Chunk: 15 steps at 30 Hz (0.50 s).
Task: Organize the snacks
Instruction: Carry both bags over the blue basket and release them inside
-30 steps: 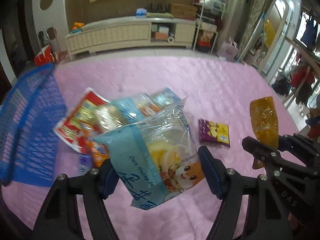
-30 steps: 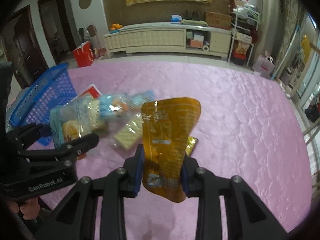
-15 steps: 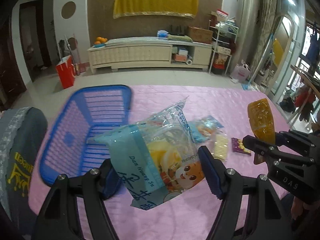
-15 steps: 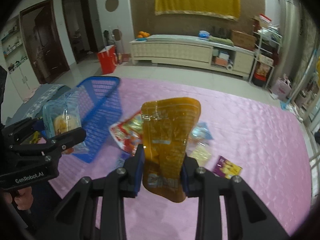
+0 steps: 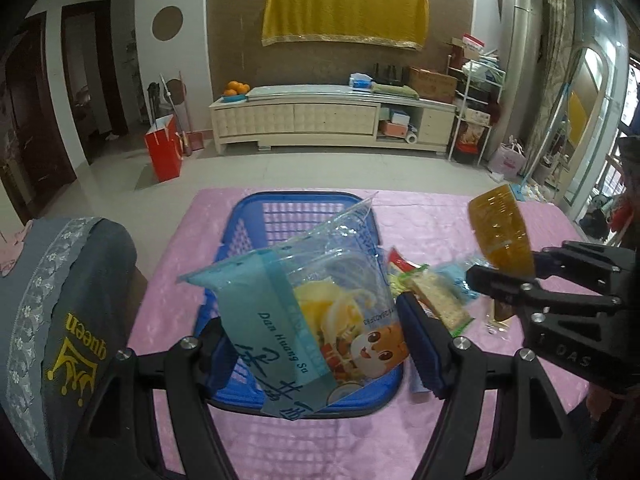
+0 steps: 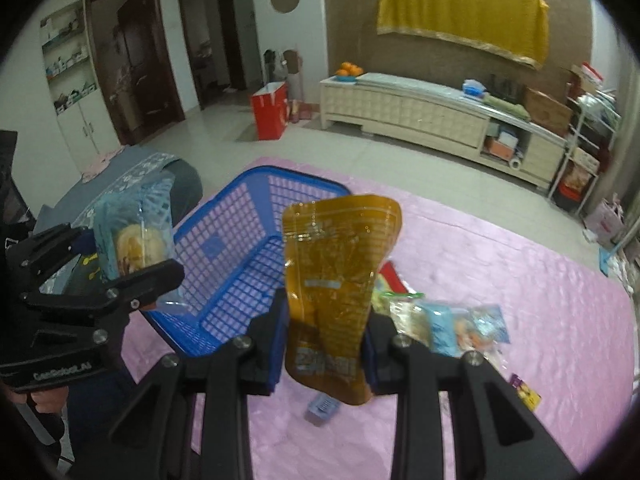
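left gripper point(image 5: 316, 344): we hold it clamped on a clear blue-banded snack bag point(image 5: 304, 312), raised over the blue basket point(image 5: 256, 216). right gripper point(image 6: 326, 344): we hold it clamped on an amber pouch point(image 6: 336, 280), upright, beside the basket's right edge. remaining snack packets point(image 6: 444, 320): loose on the pink tablecloth point(image 6: 540, 300), right of the basket; one small purple packet point(image 6: 526, 392) lies apart.

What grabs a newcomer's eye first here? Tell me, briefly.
Two snack bags held up in the air: an amber pouch clamped in the right hand-held gripper, and a clear blue-striped bag in the left hand-held gripper. Behind them a bright blue basket sits on the pink tablecloth, loose snacks to its right.
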### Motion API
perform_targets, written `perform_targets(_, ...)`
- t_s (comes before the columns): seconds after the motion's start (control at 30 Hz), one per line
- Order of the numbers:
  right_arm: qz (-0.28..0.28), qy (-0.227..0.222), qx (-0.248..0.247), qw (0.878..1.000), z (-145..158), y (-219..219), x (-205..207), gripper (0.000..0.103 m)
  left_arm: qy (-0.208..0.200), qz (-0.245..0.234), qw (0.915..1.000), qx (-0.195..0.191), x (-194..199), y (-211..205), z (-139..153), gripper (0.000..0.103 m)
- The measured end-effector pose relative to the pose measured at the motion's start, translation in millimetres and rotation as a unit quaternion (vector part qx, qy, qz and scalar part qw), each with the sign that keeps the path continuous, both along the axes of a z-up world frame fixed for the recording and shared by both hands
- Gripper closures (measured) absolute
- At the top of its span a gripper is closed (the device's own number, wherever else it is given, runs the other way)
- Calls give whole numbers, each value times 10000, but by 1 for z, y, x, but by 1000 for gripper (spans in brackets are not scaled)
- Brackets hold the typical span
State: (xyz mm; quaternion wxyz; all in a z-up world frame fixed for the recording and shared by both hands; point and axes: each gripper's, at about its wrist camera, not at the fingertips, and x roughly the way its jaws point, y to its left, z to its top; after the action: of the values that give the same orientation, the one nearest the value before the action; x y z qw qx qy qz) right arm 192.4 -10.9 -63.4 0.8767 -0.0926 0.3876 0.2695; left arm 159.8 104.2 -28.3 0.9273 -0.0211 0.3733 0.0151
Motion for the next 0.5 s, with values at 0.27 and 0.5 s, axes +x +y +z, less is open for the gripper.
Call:
perform_targets(0.27,357,117,-183,9991,-11,48,27,67,210,162,9995,-167,10,37,-19,33)
perform_targets(0.5,570,212,-418,9973,-27,83,53,67,321,204,9990,-221,21,61,-33,33)
